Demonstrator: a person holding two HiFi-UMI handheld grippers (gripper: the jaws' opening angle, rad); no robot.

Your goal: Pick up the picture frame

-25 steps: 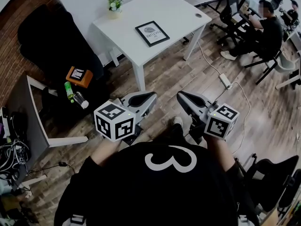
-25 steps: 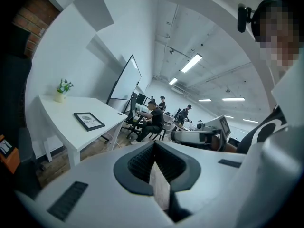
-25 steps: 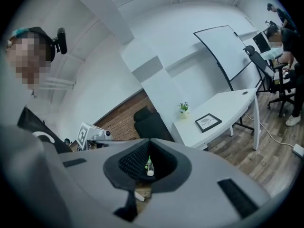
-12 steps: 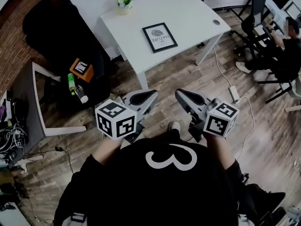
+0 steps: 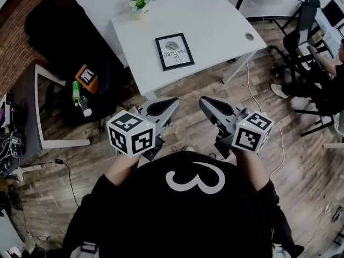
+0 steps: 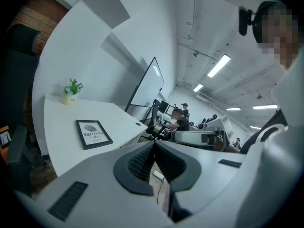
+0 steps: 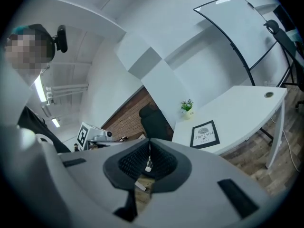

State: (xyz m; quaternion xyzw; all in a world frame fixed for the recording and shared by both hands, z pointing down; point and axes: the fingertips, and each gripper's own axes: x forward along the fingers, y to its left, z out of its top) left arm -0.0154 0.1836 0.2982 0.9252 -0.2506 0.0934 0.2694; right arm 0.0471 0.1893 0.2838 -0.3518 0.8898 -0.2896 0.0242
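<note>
1. Head view is looking down on a white desk (image 5: 215, 20) with the frame (image 5: 174, 51) lying flat on it, about midway along and a little nearer the front edge than the back.
2. A small plant (image 5: 139, 2) is standing at the desk's back left corner, well apart from the frame.
3. The left gripper (image 5: 171, 102) is hovering over the wooden floor, short of the desk's front corner and touching nothing.
4. The right gripper (image 5: 205, 102) is hovering beside it at the same level, also short of the desk.
5. Left gripper view is showing the left gripper's (image 6: 154, 144) pads pressing together with nothing between them; the frame (image 6: 93, 134) is lying ahead and to the left on the desk (image 6: 57, 122).
6. Right gripper view is showing the right gripper's (image 7: 149, 148) pads meeting too, gripping nothing; the frame (image 7: 204, 134) is lying ahead and to the right, with the plant (image 7: 187, 107) behind it.
</note>
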